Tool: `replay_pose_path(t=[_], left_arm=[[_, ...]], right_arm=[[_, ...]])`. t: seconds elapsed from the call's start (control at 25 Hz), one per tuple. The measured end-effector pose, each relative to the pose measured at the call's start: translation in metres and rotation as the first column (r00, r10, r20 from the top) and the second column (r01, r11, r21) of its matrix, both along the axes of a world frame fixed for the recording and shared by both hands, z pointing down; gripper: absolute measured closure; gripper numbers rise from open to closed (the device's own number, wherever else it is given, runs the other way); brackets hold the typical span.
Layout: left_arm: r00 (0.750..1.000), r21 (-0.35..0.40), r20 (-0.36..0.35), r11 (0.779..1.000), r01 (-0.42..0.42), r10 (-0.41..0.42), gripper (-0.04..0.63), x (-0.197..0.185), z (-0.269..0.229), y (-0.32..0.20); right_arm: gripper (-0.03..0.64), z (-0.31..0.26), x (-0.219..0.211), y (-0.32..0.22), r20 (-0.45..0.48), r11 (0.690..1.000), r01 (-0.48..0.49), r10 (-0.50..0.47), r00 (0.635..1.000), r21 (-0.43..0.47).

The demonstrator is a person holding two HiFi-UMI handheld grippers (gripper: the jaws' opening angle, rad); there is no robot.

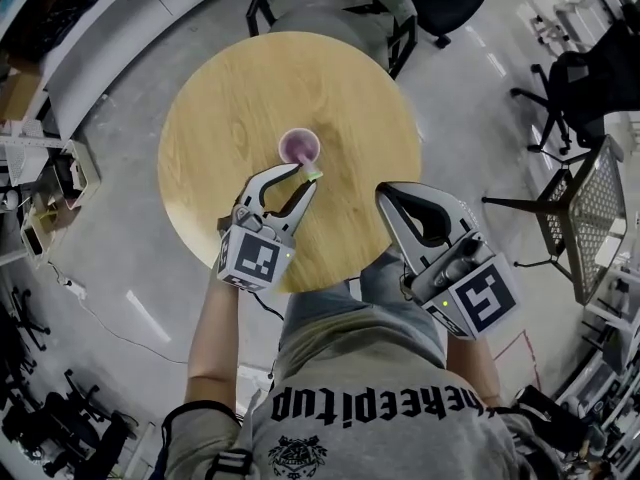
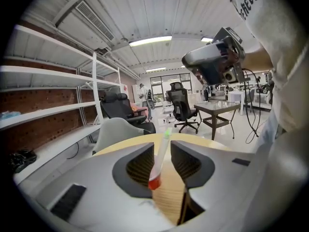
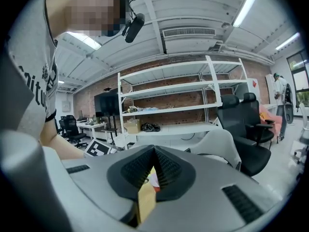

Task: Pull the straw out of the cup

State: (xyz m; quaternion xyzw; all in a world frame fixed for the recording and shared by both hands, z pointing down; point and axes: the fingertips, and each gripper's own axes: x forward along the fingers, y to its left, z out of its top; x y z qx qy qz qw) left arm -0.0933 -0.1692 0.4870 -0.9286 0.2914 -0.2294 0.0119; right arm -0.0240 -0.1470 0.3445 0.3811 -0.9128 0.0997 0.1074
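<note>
We hold the left gripper low over the round table, just beside the cup, with its jaws standing wide. The straw runs lengthwise between them, red end back in the throat and green tip out by the jaw tips; it lies close along one pad and apart from the other, so nothing clamps it. It is clear of the cup, so we judge the pull done and the step in hand to be leaving the straw on the table; whether it already rests on the wood we cannot tell.

To do this well, we want the jaws wide and the gripper low until the straw lies flat. We then draw back along the straw's own line, not sideways, so that no pad drags it or rolls it off; the green tip sits near the cup, so we steer away from the rim to avoid tipping it.

The right gripper has its jaws together on nothing, near the table's front edge and apart from the cup; we judge it best kept there, out of the way.
</note>
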Motion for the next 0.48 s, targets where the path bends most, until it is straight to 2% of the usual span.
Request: replay_pose_path(t=[0.24, 0.4, 0.48], left_arm=[[1.000, -0.003, 0.006, 1.000, -0.017, 0.017, 0.442, 0.013, 0.012, -0.006], [1.000, 0.000, -0.003, 1.000, 0.001, -0.001, 0.447, 0.014, 0.012, -0.011], [1.000, 0.009, -0.001, 1.000, 0.014, -0.014, 0.486, 0.013, 0.012, -0.013]], right_arm=[[0.617, 0.003, 0.006, 0.002, -0.012, 1.000, -0.012, 0.012, 1.000, -0.006], [0.617, 0.002, 0.007, 0.002, -0.015, 1.000, -0.017, 0.017, 1.000, -0.004], [0.617, 0.002, 0.008, 0.003, -0.014, 1.000, -0.017, 0.017, 1.000, -0.003]])
